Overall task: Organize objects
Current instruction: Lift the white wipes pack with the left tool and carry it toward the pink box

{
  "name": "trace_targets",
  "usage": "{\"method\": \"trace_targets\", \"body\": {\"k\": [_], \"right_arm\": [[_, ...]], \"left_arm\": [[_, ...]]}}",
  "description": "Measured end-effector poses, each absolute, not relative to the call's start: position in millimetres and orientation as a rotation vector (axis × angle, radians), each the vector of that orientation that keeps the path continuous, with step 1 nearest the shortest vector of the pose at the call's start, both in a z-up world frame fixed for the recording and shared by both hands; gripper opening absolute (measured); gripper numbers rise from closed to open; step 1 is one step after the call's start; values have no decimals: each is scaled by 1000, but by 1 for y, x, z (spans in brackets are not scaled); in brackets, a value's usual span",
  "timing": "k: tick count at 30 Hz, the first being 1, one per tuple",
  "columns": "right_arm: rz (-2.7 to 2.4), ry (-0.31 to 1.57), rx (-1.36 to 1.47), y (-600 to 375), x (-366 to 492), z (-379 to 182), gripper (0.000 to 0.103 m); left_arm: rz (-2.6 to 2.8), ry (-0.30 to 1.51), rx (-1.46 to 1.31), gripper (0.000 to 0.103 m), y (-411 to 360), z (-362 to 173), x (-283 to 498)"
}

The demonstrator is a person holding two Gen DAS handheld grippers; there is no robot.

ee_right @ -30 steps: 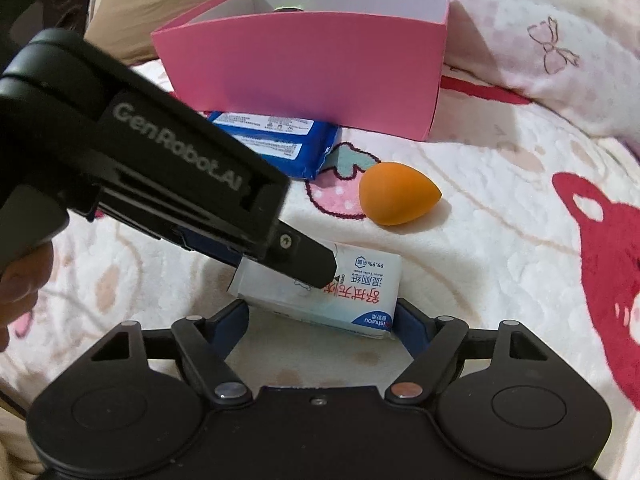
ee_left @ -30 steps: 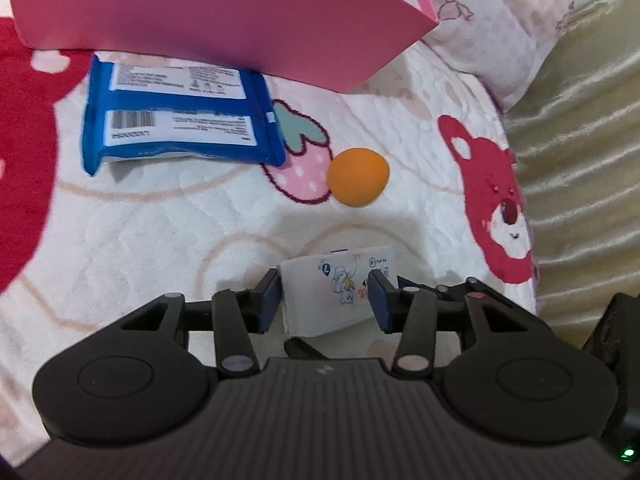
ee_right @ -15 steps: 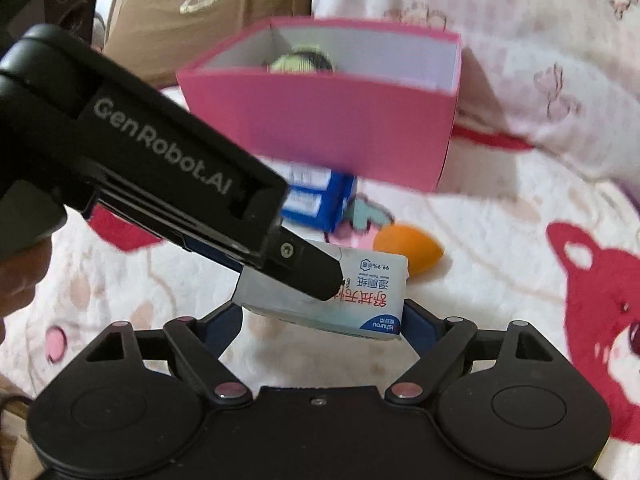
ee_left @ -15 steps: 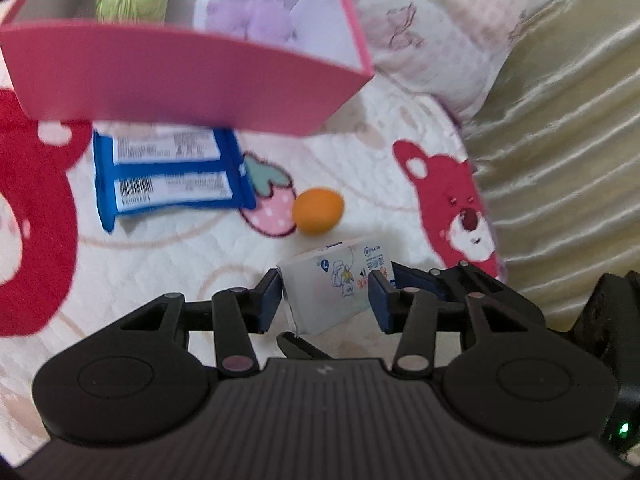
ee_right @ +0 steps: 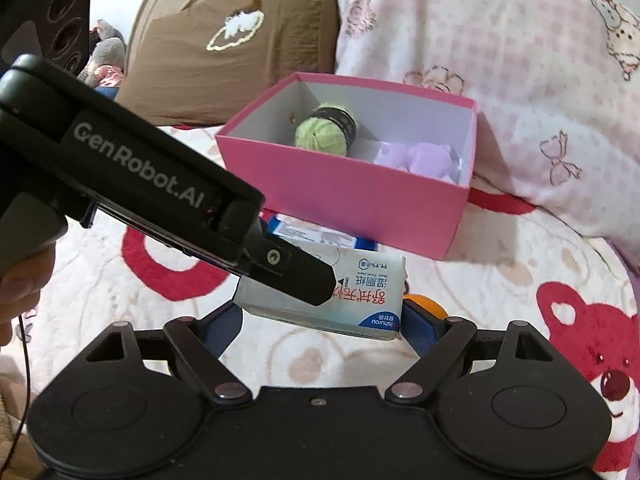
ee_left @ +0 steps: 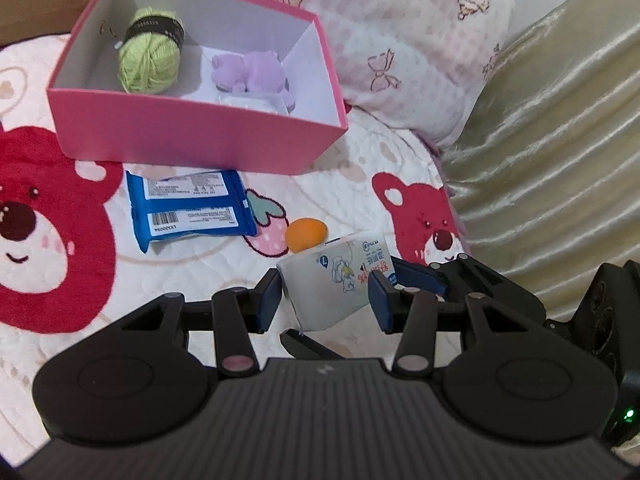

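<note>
We hold the tissue pack (ee_left: 338, 280) off the quilt (ee_left: 192, 276), left gripper (ee_left: 324, 300) clamped narrow across it and right gripper (ee_right: 322, 322) spanning its length. To box (ee_left: 192, 136) it cleanly, lift level, clear the rim, and lower beside the yarn (ee_left: 150, 56).

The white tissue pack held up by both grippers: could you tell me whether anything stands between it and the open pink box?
Nothing visible does. The white tissue pack hangs in the air in front of the pink box, whose top is open. Green yarn and a purple plush already lie inside; the blue wipes pack lies on the blanket below.
</note>
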State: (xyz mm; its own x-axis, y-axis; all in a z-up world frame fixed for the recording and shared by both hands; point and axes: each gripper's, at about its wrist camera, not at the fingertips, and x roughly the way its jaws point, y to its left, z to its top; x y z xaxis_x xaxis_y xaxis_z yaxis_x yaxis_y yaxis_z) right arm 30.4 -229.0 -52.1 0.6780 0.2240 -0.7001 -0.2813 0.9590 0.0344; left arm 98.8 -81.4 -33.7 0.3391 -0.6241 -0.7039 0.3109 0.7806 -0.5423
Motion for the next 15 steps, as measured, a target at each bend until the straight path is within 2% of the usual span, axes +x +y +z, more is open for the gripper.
{"method": "trace_targets", "body": {"k": [15], "right_arm": [[329, 688, -64, -213, 15, 2, 88]], "left_arm": [[-636, 956, -322, 45, -58, 21, 76]]}}
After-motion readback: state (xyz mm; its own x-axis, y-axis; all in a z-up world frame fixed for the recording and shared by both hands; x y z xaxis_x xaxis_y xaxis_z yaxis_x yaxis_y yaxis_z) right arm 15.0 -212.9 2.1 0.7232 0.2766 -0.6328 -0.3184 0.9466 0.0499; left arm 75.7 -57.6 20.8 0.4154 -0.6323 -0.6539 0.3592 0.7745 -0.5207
